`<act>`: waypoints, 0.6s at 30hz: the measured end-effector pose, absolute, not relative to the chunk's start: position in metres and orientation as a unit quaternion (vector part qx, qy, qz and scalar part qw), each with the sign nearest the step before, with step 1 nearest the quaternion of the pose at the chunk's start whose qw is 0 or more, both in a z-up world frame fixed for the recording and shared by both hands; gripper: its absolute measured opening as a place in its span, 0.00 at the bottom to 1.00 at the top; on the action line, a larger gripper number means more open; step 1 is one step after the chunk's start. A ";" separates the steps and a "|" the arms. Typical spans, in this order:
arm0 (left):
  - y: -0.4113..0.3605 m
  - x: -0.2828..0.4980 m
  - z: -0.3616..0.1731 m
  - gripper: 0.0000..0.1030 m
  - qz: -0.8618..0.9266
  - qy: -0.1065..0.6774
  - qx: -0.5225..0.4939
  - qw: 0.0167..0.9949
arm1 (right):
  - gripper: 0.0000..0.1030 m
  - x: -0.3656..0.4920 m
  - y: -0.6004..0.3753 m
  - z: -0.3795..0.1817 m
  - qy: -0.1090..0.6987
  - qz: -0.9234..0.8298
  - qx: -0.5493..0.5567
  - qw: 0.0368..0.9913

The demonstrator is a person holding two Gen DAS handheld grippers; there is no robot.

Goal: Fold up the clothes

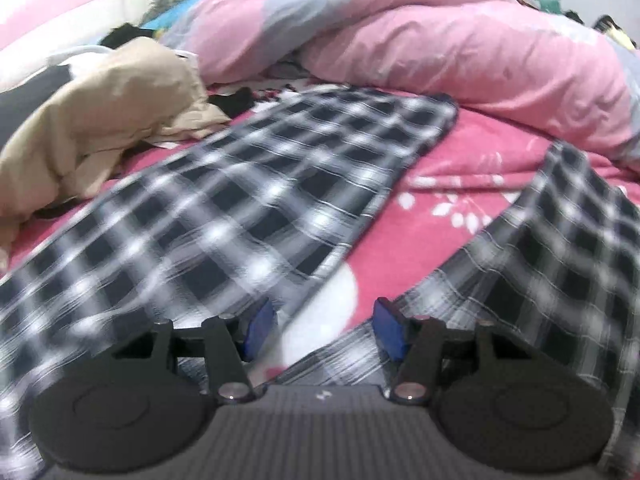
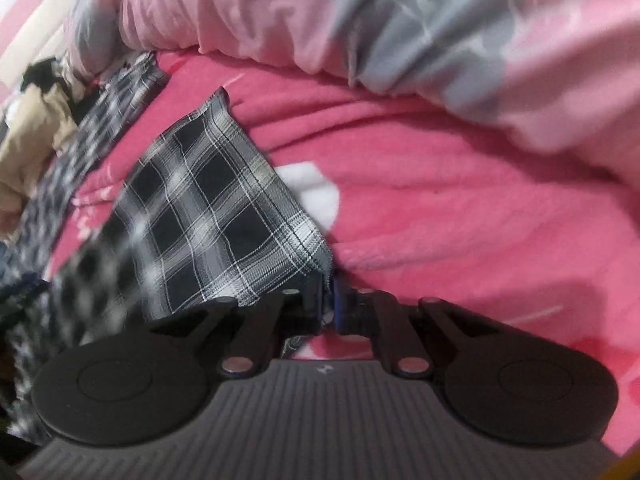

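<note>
Plaid trousers (image 1: 224,200) lie spread on the pink blanket (image 1: 472,168). The right gripper (image 2: 330,300) pinches one leg's hem corner; the left gripper (image 1: 320,332) hovers parted, empty, over the crotch. Folding is underway: next, carry that hem toward ten o'clock onto the other leg

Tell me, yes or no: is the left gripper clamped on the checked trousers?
No. The left gripper stands open above the checked trousers, its blue pads apart with nothing pinched between them.

You've got the checked garment (image 1: 248,184) spread on the blanket (image 1: 472,168) — crumpled jacket (image 1: 100,120) to its left, bunched duvet (image 1: 440,40) behind. Right gripper (image 2: 329,300) pinches its corner.
</note>
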State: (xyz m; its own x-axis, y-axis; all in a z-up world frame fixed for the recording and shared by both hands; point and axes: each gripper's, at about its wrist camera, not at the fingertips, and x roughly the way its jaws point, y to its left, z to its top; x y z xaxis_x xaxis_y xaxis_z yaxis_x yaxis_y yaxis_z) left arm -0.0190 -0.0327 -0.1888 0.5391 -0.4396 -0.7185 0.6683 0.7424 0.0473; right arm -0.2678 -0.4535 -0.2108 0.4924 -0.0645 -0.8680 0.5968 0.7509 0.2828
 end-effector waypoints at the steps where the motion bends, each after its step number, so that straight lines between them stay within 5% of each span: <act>1: -0.028 -0.020 -0.187 0.56 -0.315 0.357 0.159 0.865 | 0.04 -0.268 -0.454 -0.213 0.468 -0.209 0.280 0.811; 5: -0.007 -0.025 -0.179 0.56 -0.285 0.362 0.148 0.875 | 0.16 -0.269 -0.447 -0.214 0.483 -0.230 0.242 0.810; 7: 0.006 -0.030 -0.174 0.56 -0.264 0.367 0.144 0.880 | 0.29 -0.273 -0.440 -0.205 0.479 -0.251 0.216 0.813; 12: 0.050 -0.050 -0.160 0.57 -0.205 0.388 0.114 0.891 | 0.30 -0.285 -0.412 -0.166 0.450 -0.266 0.128 0.843; 18: 0.107 -0.073 -0.162 0.57 -0.131 0.440 0.068 0.886 | 0.29 -0.293 -0.374 -0.162 0.447 -0.095 0.147 0.877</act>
